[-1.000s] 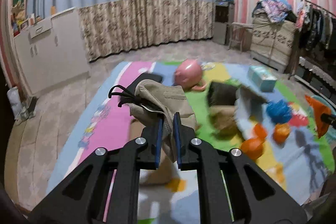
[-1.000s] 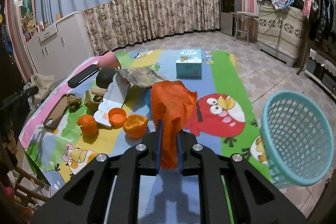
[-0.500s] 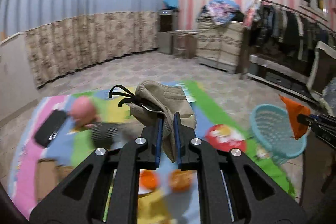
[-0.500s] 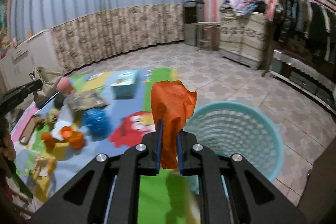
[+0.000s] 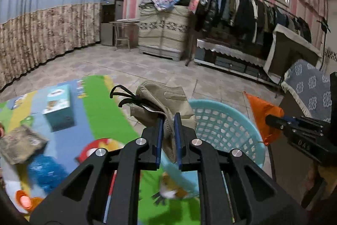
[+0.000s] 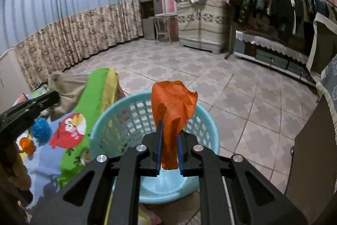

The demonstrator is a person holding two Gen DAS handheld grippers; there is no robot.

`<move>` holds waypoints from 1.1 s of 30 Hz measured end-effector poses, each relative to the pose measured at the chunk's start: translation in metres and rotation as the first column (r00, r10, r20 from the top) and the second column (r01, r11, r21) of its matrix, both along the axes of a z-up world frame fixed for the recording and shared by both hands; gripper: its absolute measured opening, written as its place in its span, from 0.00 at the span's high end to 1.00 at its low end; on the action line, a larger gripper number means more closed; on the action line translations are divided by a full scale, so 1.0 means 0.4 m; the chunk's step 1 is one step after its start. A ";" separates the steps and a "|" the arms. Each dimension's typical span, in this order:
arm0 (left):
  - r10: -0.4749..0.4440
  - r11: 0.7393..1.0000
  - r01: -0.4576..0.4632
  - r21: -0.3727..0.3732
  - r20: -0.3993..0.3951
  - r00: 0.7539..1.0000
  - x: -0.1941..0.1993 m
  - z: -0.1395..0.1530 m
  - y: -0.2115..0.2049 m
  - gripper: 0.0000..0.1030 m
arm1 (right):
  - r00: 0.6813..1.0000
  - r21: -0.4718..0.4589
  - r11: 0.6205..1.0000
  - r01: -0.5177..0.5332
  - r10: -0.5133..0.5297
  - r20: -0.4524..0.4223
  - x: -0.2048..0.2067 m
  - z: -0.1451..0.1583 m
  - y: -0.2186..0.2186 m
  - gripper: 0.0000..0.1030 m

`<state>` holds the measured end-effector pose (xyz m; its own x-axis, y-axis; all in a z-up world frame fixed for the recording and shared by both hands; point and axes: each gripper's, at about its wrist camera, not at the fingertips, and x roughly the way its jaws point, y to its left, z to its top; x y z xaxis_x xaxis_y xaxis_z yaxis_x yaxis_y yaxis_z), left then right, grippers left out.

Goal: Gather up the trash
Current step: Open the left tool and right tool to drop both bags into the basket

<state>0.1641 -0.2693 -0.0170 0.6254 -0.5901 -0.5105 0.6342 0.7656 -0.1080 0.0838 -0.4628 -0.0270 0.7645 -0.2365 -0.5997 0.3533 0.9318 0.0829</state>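
Both views have swung since a second ago from the cluttered cartoon play mat to the round turquoise plastic lattice basket point(image 6: 155, 140), which now fills the lower centre of the right wrist view and sits right of centre in the left wrist view point(image 5: 223, 130).

Low in its own frame, the left gripper point(image 5: 167, 119) is pinched tight on a crumpled beige fabric face mask with black ear loops point(image 5: 166, 98), held at its lower edge with the loops sticking out to the upper left. It hangs in front of the basket's near rim; whether it is already over the opening I cannot tell.

Its counterpart, the right gripper point(image 6: 169, 130), is clamped on a crumpled piece of orange plastic film point(image 6: 172, 107), and this piece appears to be above the basket's opening. From the left wrist view the same orange piece point(image 5: 263, 117) shows at the right edge.

Both pieces look very light, soft and limp, so they should fall slowly, may cling to the blue pads, and could drift. Pinching each by a bunched fold, as now, seems best. More litter lies on the play mat point(image 5: 101, 111) at lower left.
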 end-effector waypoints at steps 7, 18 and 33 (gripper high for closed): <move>-0.048 0.998 0.049 0.050 -0.034 0.998 0.066 -0.073 -0.113 0.83 | 1.000 0.015 1.000 0.021 -0.021 -0.024 0.020 -0.043 -0.037 0.88; 0.044 0.996 -0.043 0.078 -0.011 0.999 0.119 -0.066 -0.089 0.41 | 0.998 0.019 0.999 0.039 -0.038 -0.050 0.040 -0.080 -0.045 0.88; 0.164 0.983 -0.168 0.078 0.058 0.985 0.113 0.001 0.043 0.08 | 0.996 0.022 1.000 0.006 -0.004 -0.094 0.134 -0.130 0.002 0.53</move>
